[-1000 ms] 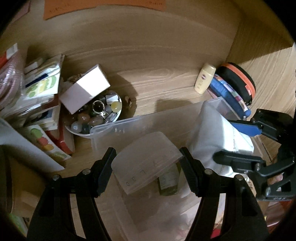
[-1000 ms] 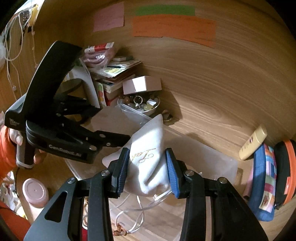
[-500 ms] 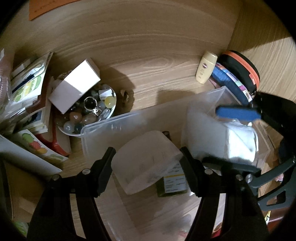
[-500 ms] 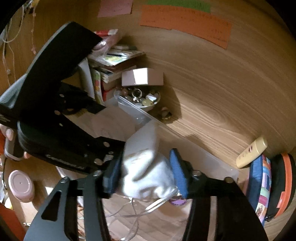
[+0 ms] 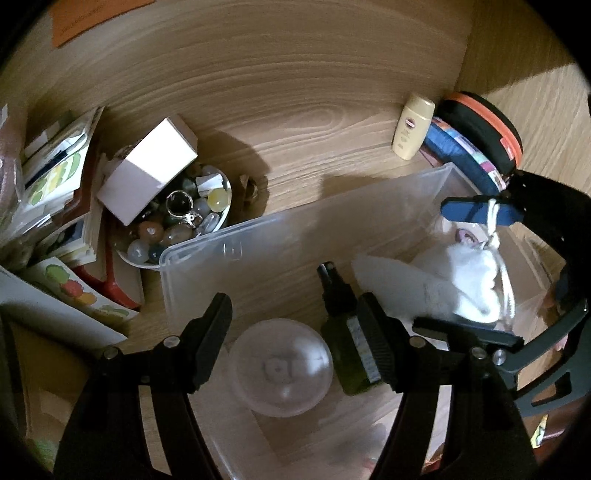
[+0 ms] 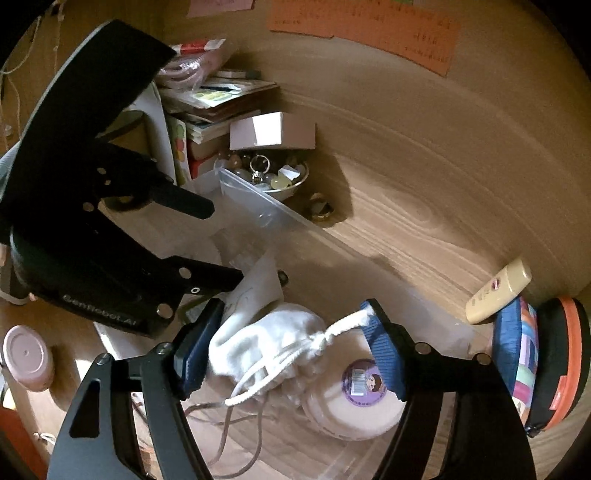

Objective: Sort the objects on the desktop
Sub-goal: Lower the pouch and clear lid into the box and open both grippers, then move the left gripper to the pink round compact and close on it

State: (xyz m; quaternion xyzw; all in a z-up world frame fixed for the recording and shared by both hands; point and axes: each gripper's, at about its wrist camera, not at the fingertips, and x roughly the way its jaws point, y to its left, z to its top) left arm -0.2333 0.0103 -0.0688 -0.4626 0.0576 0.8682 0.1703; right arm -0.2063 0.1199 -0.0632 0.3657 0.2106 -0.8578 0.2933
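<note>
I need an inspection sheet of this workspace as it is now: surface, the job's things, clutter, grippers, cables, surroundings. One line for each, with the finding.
Surface: wooden desk, mostly bare at the back.
Job's things: clear plastic bin holds a white drawstring pouch, a green bottle, a clear round lid and a round tin.
Clutter: bowl of stones under a white box; stack of booklets; cream tube; round case.
Grippers: left gripper open over the lid; right gripper has just been opening, open, pouch between its jaws.
Cables: thin cords in the bin.
Surroundings: orange paper on the desk.
</note>
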